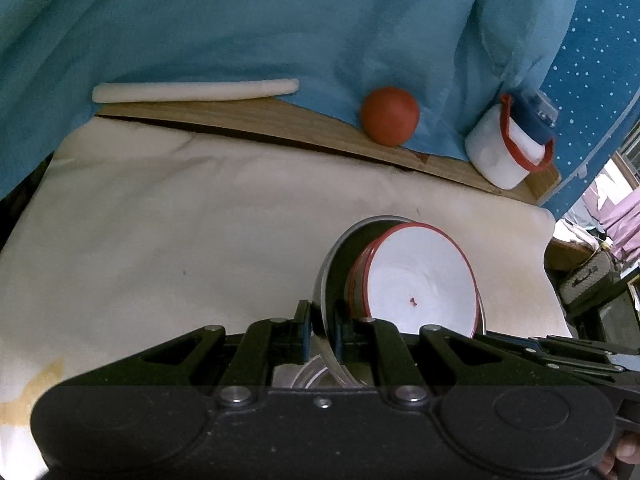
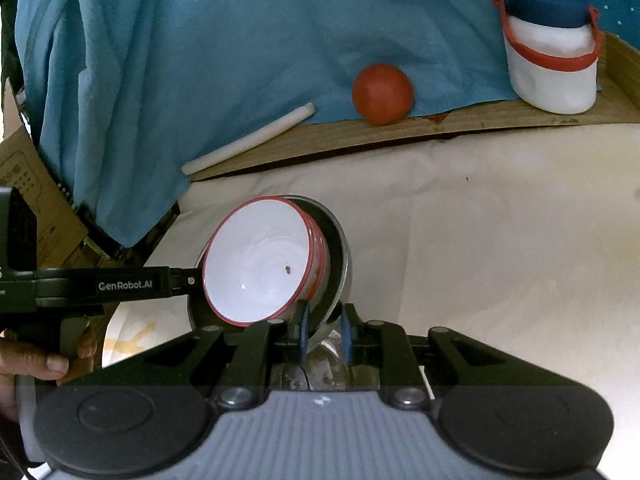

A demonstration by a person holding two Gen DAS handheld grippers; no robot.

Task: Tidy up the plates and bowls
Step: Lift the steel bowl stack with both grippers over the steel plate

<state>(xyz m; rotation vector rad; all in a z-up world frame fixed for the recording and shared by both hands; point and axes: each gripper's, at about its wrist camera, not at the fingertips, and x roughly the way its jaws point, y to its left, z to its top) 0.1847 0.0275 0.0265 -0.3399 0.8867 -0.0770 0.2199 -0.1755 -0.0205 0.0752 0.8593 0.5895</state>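
Bowls: white, red-rimmed, nested inside a steel dish, whole stack tilted above the cream cloth. Left gripper clenched on the dish rim at one side; right gripper clenched on the rim opposite, a hand visible behind the left tool. Risk, as a judgement: loose bowls sliding out of the tilted dish, or thin rim slipping from the pads if the two grips pull unevenly. Farther back, clear of the stack: white stick, red ball, white jar with red handle, blue drape.
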